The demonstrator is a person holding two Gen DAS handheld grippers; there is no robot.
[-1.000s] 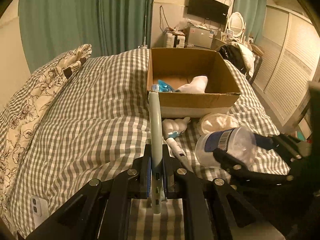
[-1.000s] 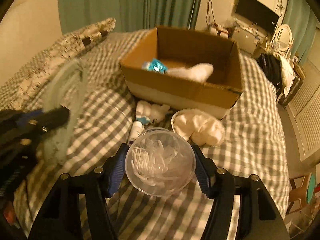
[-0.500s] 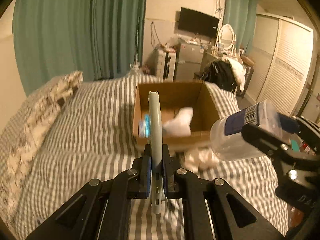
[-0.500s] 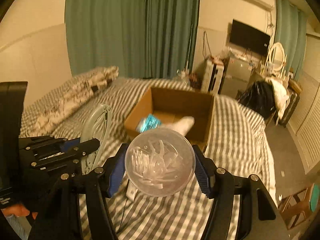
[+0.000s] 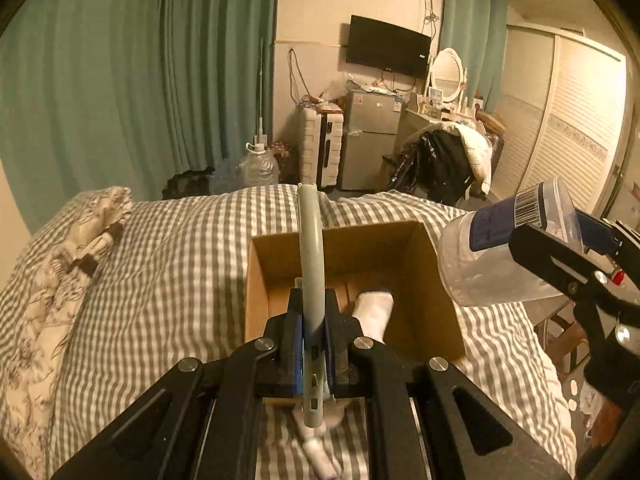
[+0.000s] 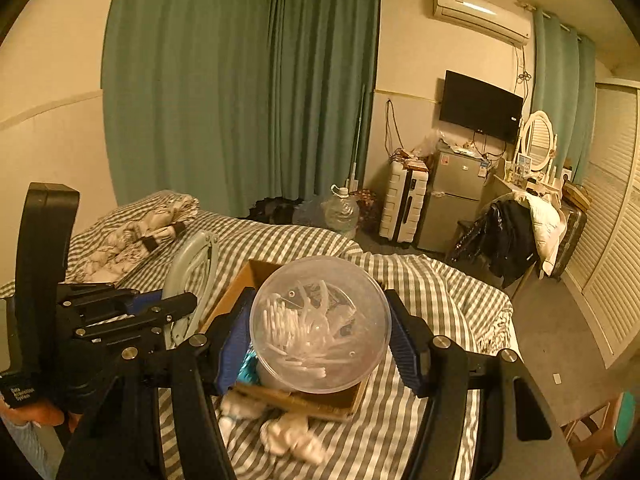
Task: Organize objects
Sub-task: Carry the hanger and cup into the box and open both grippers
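My left gripper (image 5: pixel 311 338) is shut on a pale grey-green clothes hanger (image 5: pixel 310 248), held upright and edge-on above the near side of an open cardboard box (image 5: pixel 420 292) on the checked bed. A white sock (image 5: pixel 374 312) lies inside the box. My right gripper (image 6: pixel 320 340) is shut on a clear plastic jar of cotton swabs (image 6: pixel 320 324), held above the box (image 6: pixel 248 276). The jar also shows in the left wrist view (image 5: pixel 504 248), at the right of the box. The hanger shows in the right wrist view (image 6: pixel 192 272) at the left.
White cloth items (image 6: pixel 292 436) lie on the bed in front of the box. A floral pillow (image 5: pixel 60 280) lies at the left. A suitcase (image 5: pixel 324 152), small fridge (image 5: pixel 372 132), a chair with clothes (image 5: pixel 444 160) and a wardrobe (image 5: pixel 568 128) stand beyond the bed.
Both grippers have lifted their objects off the bed and moved forward over the box. The views now look higher into the room.
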